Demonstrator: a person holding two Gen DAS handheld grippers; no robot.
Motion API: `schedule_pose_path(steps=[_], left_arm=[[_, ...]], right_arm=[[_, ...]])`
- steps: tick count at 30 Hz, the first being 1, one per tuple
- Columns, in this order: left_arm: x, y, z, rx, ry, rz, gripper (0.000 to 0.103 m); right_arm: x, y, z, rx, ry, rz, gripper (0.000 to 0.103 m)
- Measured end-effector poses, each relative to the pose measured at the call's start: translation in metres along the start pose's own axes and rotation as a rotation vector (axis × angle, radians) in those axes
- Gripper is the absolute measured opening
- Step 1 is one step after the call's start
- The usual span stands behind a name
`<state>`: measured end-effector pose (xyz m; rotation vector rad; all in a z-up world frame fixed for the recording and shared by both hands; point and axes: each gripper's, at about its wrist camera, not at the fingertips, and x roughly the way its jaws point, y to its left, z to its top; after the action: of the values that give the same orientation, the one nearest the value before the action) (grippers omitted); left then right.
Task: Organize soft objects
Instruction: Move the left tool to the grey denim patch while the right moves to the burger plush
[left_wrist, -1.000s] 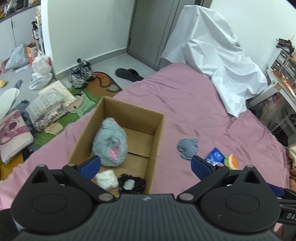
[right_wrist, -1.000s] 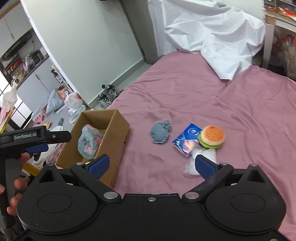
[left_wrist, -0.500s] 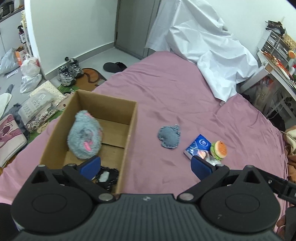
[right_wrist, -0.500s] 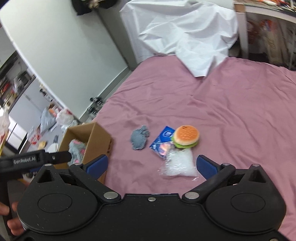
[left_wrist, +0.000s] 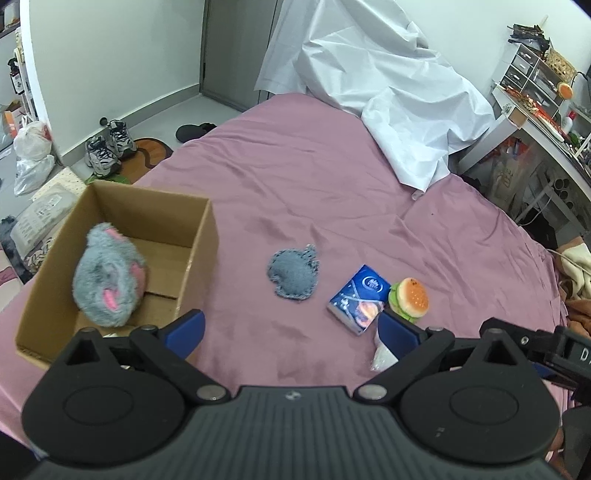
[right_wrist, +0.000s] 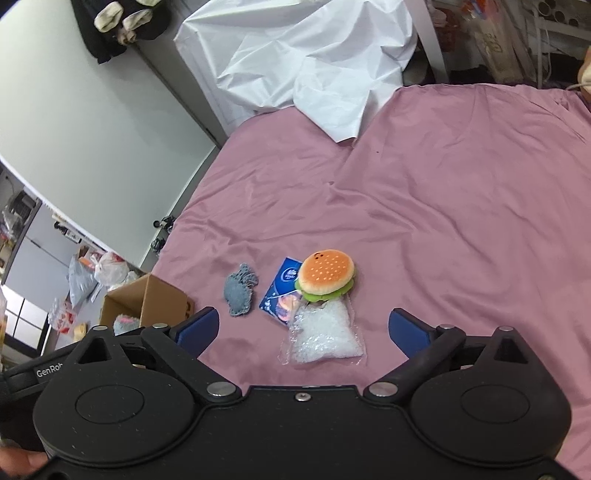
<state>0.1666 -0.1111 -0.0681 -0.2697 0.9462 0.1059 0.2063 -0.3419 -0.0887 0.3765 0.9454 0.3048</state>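
A burger toy (right_wrist: 326, 276) lies on the pink bedsheet (right_wrist: 461, 221), touching a blue packet (right_wrist: 279, 292) and a clear bag (right_wrist: 322, 338) of white bits. A grey pad (right_wrist: 239, 290) sits near. Right gripper (right_wrist: 302, 325) has just narrowed slightly but gapes wide, empty; left gripper (left_wrist: 291, 328) likewise apart, hiding the cardboard box's (left_wrist: 201, 236) near corner. A grey plush (left_wrist: 109, 280) lies inside.

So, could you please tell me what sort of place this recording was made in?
Most likely a lived-in bedroom at home. A bed with a pink sheet fills the view, sneakers sit on the floor beside it, and a cluttered desk stands against the wall.
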Motion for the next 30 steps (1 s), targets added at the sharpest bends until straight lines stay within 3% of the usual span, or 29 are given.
schedule_pose_path(steps=[13, 30], left_arm=[[0.048, -0.014, 0.014, 0.001, 0.022, -0.005, 0.09], [0.126, -0.002, 0.028, -0.07, 0.118, 0.027, 0.081]], right_arm=[[0.032, -0.021, 0.012, 0.124, 0.026, -0.01, 0.083], [0.093, -0.018, 0.02, 0.136, 0.093, -0.039, 0.083]])
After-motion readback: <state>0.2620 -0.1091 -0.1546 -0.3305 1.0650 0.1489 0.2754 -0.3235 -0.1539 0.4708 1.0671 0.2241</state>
